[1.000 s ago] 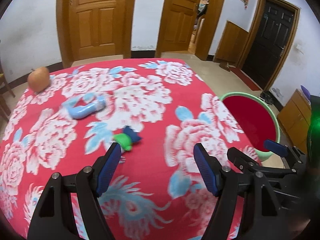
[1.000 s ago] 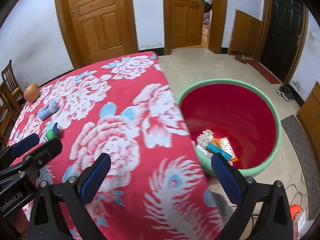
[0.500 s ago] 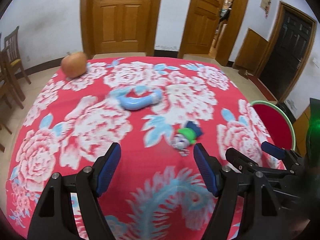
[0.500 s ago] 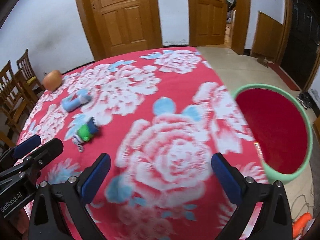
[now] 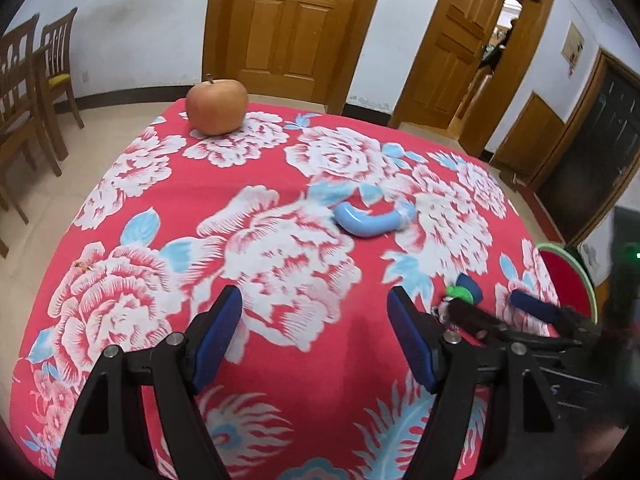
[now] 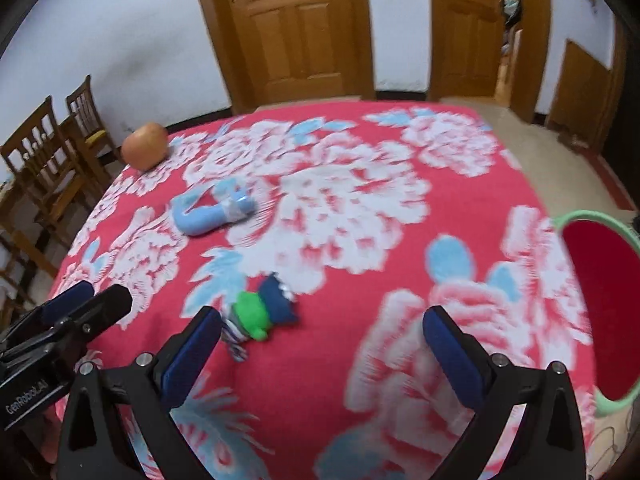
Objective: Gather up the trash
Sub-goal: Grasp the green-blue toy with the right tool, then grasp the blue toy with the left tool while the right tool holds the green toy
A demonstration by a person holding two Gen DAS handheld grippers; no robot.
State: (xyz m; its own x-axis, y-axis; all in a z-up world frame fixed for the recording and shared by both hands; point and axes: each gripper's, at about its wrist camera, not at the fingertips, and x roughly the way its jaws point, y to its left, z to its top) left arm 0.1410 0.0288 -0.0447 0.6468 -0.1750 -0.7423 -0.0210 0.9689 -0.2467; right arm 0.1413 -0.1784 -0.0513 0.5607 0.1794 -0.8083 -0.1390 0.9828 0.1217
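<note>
A light blue curved tube (image 5: 370, 222) (image 6: 212, 212) lies mid-table on the red flowered cloth (image 5: 280, 248). Nearer to me lies a small green, navy and striped scrap (image 6: 258, 316) (image 5: 460, 298). My left gripper (image 5: 314, 336) hovers open over bare cloth, left of the scrap. My right gripper (image 6: 322, 354) is open too, with the scrap just beyond its left finger (image 6: 192, 354); nothing sits between either pair of fingers. The red bin with a green rim (image 6: 592, 304) (image 5: 568, 272) stands beside the table's right edge.
An apple (image 5: 216, 106) (image 6: 145, 151) rests at the table's far left corner. Wooden chairs (image 6: 44, 160) stand on the left, off the table. Wooden doors (image 5: 288, 28) line the far wall, one ajar. The other gripper shows at each view's edge.
Both grippers have swung left from the bin side toward the table's middle. The bin has slid to the right edge of both views. The scrap, tube and apple look closer.
</note>
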